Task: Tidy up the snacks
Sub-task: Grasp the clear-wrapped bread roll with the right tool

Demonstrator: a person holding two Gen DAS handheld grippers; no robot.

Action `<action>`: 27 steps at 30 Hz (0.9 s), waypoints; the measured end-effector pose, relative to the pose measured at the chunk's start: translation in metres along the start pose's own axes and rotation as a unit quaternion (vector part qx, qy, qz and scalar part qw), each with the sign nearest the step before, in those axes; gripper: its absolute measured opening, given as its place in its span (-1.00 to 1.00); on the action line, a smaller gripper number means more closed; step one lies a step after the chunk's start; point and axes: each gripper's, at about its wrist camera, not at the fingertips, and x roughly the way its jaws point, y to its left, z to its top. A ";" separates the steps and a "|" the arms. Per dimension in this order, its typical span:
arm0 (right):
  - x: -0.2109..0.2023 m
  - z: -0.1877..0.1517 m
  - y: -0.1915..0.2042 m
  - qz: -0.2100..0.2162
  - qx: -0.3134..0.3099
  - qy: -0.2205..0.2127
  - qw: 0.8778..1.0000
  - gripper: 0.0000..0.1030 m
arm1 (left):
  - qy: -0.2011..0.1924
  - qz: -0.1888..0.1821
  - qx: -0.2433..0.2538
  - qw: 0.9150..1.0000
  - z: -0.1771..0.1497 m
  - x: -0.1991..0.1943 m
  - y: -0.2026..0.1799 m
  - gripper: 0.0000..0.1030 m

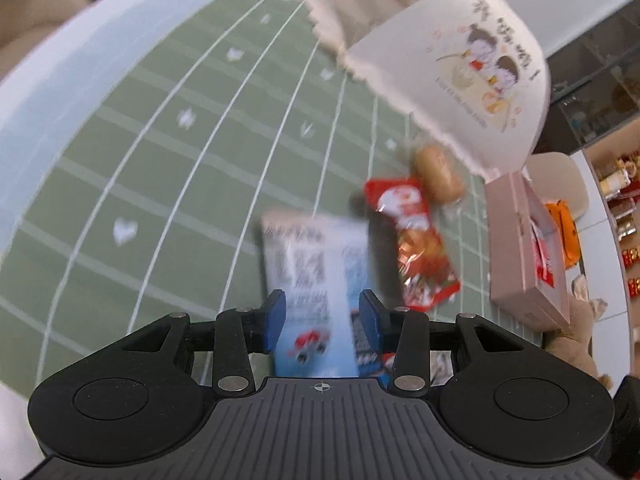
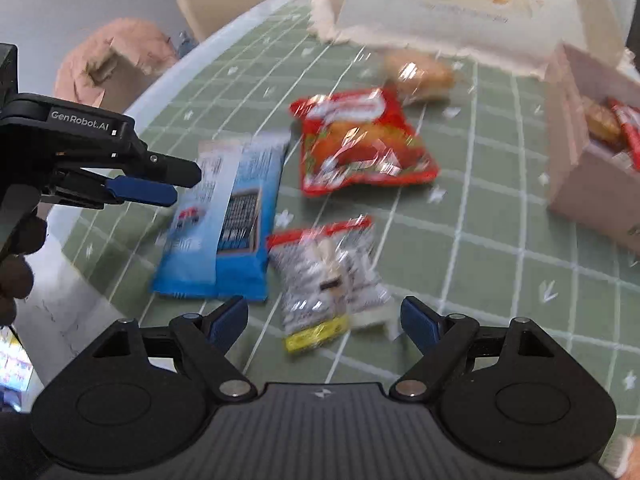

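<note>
The left gripper (image 1: 322,316) stands part open around the blue and white plastic snack packet (image 2: 224,224); whether its pads press it, I cannot tell. The right gripper (image 2: 324,322) is wide open, holding nothing, above the clear and red wrapped snack bag (image 2: 330,276) on the green checked tablecloth (image 1: 160,140).

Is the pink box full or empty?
Neither empty nor clearly full. The pink cardboard box stands open on the green checked tablecloth, with red snack packets showing inside. How much room remains, I cannot tell.

Your blue-and-white foil snack packet (image 1: 316,276) is motion-blurred, print unreadable, its near end hidden behind the left hand-held gripper (image 1: 322,314). The pink cardboard box (image 2: 592,168) is cut off at the right edge, contents only partly seen. The clear wrapped bun (image 2: 420,74) is smeared.
</note>
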 end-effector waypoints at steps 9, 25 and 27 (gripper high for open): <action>0.016 0.108 -0.042 -0.084 0.035 -0.088 0.992 1.00 | 0.066 -0.014 0.097 0.993 -0.032 -0.012 -0.020 -0.13; 0.082 0.126 -0.040 -0.078 0.050 -0.002 0.996 0.15 | 0.132 -0.047 0.118 0.983 -0.068 -0.008 -0.011 -0.14; 0.055 0.102 -0.039 -0.074 0.045 -0.010 0.996 0.15 | 0.132 -0.051 0.118 0.983 -0.066 -0.002 -0.018 -0.14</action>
